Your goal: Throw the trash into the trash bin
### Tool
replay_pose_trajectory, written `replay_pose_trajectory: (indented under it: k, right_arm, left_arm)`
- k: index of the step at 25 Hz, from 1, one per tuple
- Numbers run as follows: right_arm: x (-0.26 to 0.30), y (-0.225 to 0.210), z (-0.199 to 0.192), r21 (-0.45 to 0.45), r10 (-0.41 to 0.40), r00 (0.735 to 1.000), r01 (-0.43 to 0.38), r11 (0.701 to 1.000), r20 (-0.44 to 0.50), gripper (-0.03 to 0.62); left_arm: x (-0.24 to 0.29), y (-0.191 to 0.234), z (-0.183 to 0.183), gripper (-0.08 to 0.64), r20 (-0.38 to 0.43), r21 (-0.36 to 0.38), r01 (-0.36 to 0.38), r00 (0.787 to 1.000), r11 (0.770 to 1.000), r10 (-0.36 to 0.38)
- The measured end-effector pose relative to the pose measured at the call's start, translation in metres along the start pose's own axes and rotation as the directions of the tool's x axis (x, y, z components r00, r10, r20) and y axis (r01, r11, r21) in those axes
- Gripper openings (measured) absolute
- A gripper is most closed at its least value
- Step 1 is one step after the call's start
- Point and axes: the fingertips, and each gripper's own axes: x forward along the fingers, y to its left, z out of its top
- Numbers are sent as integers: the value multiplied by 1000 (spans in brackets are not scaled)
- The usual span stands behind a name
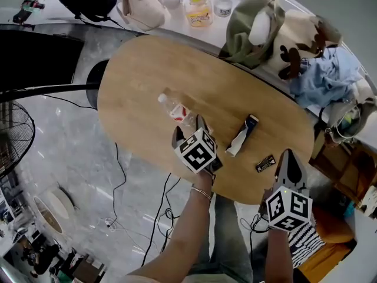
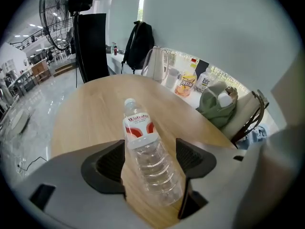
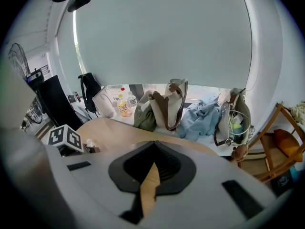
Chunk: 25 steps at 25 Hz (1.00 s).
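The step in hand is picking up the first piece of trash. The left gripper [image 2: 151, 157] has its jaws spread wide and straddles the lower body of the clear plastic bottle [image 1: 175, 107], which lies on its side on the wooden table [image 1: 147, 69], cap pointing to 11 o'clock. The pads sit just beside its walls without visibly pressing. The right gripper [image 3: 153, 168] hovers at the table's 5 o'clock edge, jaws pinched together on nothing. A crumpled wrapper [image 1: 238, 140] lies at 3 o'clock from the left gripper, and a small dark packet [image 1: 265, 164] at 4 o'clock. Next, the left jaws likely need to squeeze gently, as thin plastic buckles, then lift. I can't identify a bin for certain.
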Motion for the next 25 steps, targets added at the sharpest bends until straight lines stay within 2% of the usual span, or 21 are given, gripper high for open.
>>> replay_pose_trajectory:
  k: [4,8,15,19,25]
  right_arm:
    - [5,6,-7,3,8,1000,-8,1000,-17,6]
    - [9,5,-13,10,1,1000,-1,1000,-24,6]
    - [7,3,-17,35,-19,1000,20,999,-17,6]
    - [2,2,-19,43,-28,1000,29,999,-10,6]
    - [-8,-5,-25,70,-58,998,57,996,6,6]
  left_arm:
    - [11,2,-3,322,-27,-3,-5,1000,1000,4]
    - [19,5,-12,322,-95,-12,-6,995,1000,5]
    - [21,9,-11,321,-133,42,-1,991,999,7]
    - [19,12,-8,303,-154,103,2,988,995,14]
    - [9,16,2,284,-136,137,35,991,990,-16]
